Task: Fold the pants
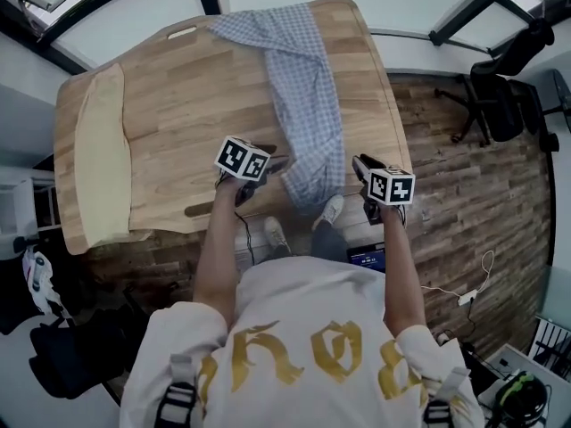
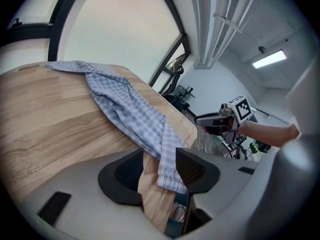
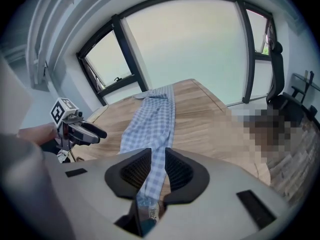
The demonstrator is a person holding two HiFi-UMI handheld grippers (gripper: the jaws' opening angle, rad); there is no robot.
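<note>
At the near edge of the table (image 1: 178, 105), the left gripper (image 1: 278, 163) is hovering with jaws wide apart and the right gripper (image 1: 361, 166) with jaws narrowly apart, both gripping nothing. The pants (image 1: 303, 96) are lying unfolded in 1 strip across to the table's far edge, so all the folding is seemingly waiting to be done.

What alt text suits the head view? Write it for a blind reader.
Blue-checked pants lie lengthwise along a wooden table, one cuff hanging over the near edge. Seen from above, a person holds the left gripper and right gripper either side of that cuff.
</note>
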